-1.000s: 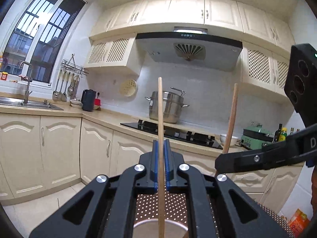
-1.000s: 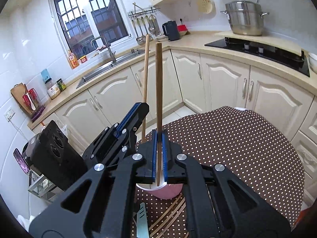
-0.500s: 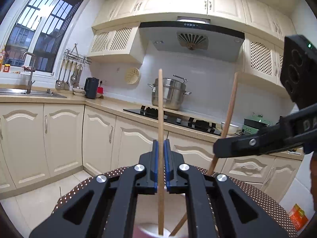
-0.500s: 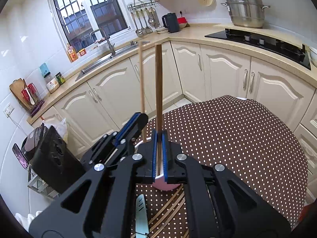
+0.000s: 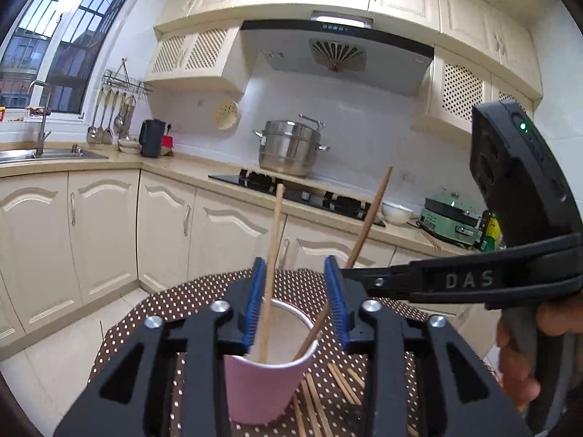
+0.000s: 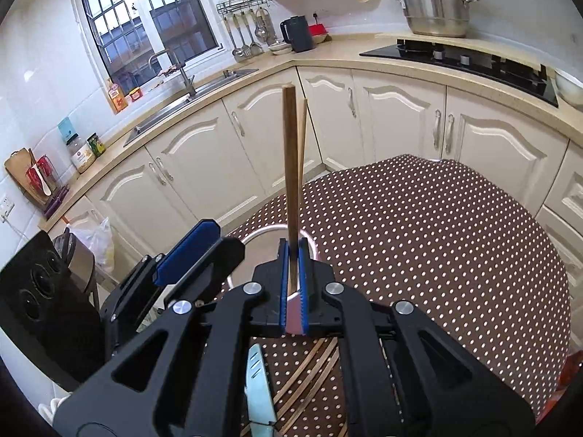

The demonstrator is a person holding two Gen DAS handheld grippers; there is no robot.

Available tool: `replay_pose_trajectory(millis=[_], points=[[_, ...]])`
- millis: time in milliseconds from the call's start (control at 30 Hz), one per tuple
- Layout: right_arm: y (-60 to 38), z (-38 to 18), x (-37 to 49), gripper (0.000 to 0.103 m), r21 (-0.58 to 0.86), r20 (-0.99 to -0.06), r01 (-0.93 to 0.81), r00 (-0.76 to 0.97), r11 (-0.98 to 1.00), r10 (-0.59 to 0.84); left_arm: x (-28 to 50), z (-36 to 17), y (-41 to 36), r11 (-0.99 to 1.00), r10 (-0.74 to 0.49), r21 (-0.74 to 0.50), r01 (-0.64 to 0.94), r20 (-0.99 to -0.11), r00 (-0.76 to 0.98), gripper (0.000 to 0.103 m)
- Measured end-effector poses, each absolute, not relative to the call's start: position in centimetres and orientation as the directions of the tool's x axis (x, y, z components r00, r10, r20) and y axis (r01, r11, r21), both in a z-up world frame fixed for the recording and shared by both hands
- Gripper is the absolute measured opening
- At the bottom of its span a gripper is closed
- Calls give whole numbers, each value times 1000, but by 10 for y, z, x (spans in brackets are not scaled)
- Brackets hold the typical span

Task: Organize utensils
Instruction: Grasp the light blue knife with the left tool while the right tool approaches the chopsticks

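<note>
Left wrist view: the left gripper (image 5: 297, 304) has its blue-padded fingers (image 5: 255, 298) spread wide around a pink paper cup (image 5: 264, 386). A pale wooden chopstick (image 5: 271, 255) stands in the cup, leaning just beside the left pad, free of any grip. To its right a darker chopstick (image 5: 366, 222) slants down into the cup, clamped by the right gripper (image 6: 294, 287), whose fingers are pinched narrowly on it just above the rim. More thin wooden chopsticks (image 5: 342, 386) lie flat below the right finger on the worktop (image 6: 437, 236), which is covered in brown cloth with white dots. In the right wrist view a pale blue knife blade (image 6: 257, 386) lies under the fingers.
</note>
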State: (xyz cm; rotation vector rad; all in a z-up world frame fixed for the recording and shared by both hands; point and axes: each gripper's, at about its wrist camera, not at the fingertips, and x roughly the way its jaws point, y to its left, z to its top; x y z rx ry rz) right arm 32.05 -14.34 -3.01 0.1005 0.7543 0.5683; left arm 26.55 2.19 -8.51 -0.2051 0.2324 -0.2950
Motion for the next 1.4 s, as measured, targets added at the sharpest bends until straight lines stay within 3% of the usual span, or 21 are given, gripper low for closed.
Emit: replay_pose_trajectory(millis=[133,200,267,467,933,1100,1400], points=[[-143,-30,312,11,290,-625,-445,583,847,520,255,-81,25,929,-328,-262,261,-254,910,48],[-144,-28,307,26,289,-622,-439,589,851,515,250,-79,27,927,-329,-276,253,-277,903,52],[-148,-24,300,50,285,-610,-427,610,858,506,243,-76,30,928,-324,-286,239,-299,898,54],[-156,-19,285,55,288,-598,-404,632,868,492,224,-70,43,916,-337,-340,211,-370,866,60],[-193,-57,243,56,260,-671,-349,605,900,428,223,-126,50,921,-328,-389,15,-757,566,60],[-208,-78,232,58,249,-712,-333,573,909,406,232,-155,33,909,-360,-416,-29,-818,449,60],[-232,-110,224,59,273,-753,-302,524,913,398,249,-176,7,933,-302,-353,-75,-876,377,60]])
